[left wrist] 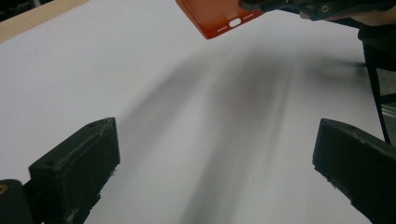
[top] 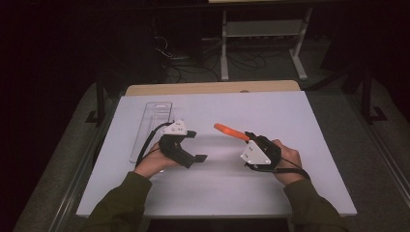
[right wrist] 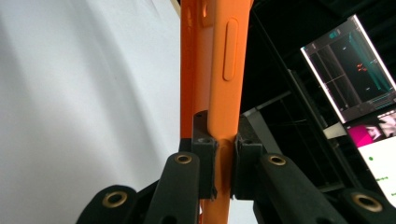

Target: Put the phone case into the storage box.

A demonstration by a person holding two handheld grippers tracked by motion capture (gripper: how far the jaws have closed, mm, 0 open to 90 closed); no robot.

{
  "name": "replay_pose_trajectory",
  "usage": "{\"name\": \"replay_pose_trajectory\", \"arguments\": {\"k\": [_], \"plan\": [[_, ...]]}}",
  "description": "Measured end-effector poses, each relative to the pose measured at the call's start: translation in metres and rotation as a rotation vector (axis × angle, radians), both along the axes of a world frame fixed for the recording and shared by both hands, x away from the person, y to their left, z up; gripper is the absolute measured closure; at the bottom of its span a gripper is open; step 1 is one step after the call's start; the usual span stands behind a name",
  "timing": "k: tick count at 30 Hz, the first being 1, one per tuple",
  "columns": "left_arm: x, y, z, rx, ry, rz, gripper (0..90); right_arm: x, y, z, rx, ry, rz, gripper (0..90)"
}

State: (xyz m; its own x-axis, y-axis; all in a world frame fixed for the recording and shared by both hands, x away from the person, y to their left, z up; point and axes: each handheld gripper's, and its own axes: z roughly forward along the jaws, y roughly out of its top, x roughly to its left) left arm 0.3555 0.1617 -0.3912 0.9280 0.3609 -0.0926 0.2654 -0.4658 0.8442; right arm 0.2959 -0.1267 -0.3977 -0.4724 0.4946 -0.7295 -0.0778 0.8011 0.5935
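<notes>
right gripper (top: 247, 137) has its fingers (right wrist: 204, 154) pinched on the edge of an orange phone case (top: 231, 131), held up off the desk (top: 290, 116). in the right gripper view the case runs straight away from the fingers, thin edge toward the camera, side-button bump and a small cutout visible further up.

left gripper (top: 195, 145) is empty, fingers (left wrist: 79, 168) spread wide, nothing between them. it sits just to the left of the case in the high view, pointing roughly right.

key relation: case's long axis runs from the right gripper up and left toward the gap between the hands. free end is the near end for the left gripper. in the left gripper view that end (left wrist: 219, 16) sits ahead and high, well above the line of the fingers, with the port slot and speaker holes facing the camera. so the left hand would, i judge, have to come up and forward to get the fingers around the free end, right hand just holds.

clear plastic tray (top: 152, 128) lies flat on the desk behind the left hand, long axis front to back, apart from both grippers.

labels: no brand or print readable on the case. a screen off to the side in the right gripper view, text too small to read.
</notes>
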Motion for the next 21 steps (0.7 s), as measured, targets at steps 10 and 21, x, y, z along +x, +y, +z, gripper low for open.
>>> {"name": "replay_pose_trajectory", "arguments": {"k": [10, 21], "plan": [[-0.0008, -0.0001, 0.0000, -0.003, 0.013, 0.007, 0.0, 0.0032, -0.0018, 0.0013, 0.088, 0.068, -0.001, 81.4], [-0.0005, 0.0000, -0.0003, -0.008, 0.012, 0.008, 0.0, 0.0086, -0.0063, 0.0033, 0.232, 0.182, -0.013, 81.4]]}}
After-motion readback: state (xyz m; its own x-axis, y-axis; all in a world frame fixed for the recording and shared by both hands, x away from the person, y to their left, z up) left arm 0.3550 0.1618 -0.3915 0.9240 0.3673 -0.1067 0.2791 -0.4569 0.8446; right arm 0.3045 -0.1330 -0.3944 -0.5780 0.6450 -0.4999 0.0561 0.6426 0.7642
